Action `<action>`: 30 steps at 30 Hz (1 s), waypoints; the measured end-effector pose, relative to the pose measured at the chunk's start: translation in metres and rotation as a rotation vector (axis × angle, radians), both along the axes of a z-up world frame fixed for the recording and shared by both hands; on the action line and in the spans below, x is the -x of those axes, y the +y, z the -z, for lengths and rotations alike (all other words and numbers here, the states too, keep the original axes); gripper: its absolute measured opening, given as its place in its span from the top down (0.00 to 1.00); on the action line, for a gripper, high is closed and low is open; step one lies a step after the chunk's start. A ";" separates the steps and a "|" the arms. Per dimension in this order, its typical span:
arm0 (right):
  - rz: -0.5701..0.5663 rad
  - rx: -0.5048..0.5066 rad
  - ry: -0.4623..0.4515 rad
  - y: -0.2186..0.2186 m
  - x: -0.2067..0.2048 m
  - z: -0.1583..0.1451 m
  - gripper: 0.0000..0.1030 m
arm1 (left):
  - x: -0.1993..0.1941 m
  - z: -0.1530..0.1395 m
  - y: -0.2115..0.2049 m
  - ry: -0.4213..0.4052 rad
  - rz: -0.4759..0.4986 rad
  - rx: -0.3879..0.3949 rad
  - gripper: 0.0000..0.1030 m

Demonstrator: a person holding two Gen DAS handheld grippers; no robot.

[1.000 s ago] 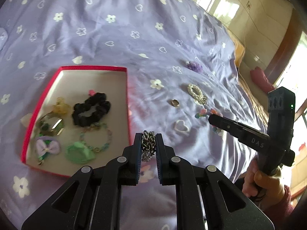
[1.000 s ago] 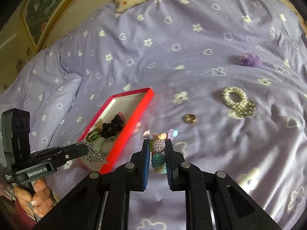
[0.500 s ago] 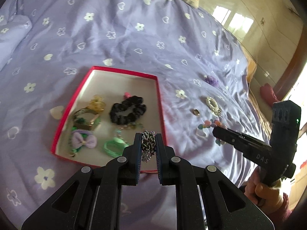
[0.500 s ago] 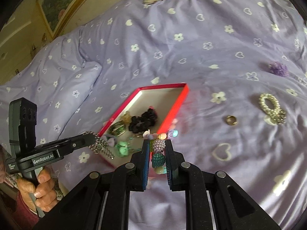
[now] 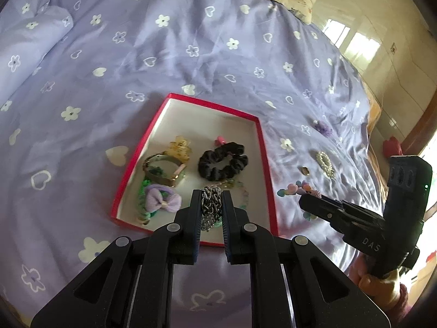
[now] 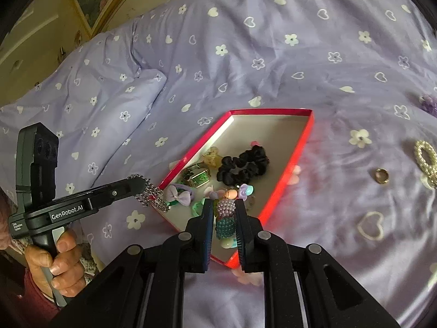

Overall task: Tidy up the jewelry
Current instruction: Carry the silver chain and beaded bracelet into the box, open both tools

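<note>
A silver chain (image 5: pixel 210 201) is clamped between the fingers of the left gripper (image 5: pixel 210 205), bunched at the tips with its loose end hanging straight down, so that its long axis is seen as vertical; in the right wrist view it dangles just above the near left corner of the red box (image 6: pixel 305 139). The right gripper (image 6: pixel 224 213) is closed on a beaded bracelet (image 6: pixel 225 218), whose purple and teal bead balls are stacked one above the other between the fingers, with pastel heart and flower charms fanned out beyond the tips. This bracelet is held over the near end of the box. The box lies on the purple bedspread (image 5: pixel 164 54), its long axis running away from both cameras toward the pillow end of the bed. Inside it a black scrunchie (image 5: pixel 222 160) is seen toward the right wall, a yellow hair clip (image 5: pixel 180 147) and a green-and-gold bangle (image 5: pixel 164 169) toward the left wall, and a lilac bow (image 5: pixel 162 201) near the near left corner. On the bedspread to the right of the box, well apart from it, a gold ring (image 6: pixel 381 176) and a pearl hair tie (image 6: pixel 426 161) are lying near each other.
</note>
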State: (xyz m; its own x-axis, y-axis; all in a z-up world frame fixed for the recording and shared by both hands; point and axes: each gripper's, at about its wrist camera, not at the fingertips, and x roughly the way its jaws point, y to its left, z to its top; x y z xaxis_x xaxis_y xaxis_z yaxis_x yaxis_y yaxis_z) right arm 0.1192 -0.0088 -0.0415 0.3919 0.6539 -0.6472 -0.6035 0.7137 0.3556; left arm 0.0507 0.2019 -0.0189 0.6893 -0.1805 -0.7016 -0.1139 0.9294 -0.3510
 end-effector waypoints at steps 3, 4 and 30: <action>-0.011 0.003 0.007 0.007 -0.004 0.004 0.86 | -0.002 0.003 0.004 0.006 -0.007 0.005 0.89; -0.014 0.005 0.009 0.010 -0.005 0.005 0.86 | -0.003 0.004 0.005 0.008 -0.009 0.005 0.89; -0.107 0.167 0.100 0.068 -0.036 0.065 0.85 | -0.035 0.071 0.031 0.156 -0.056 0.008 0.89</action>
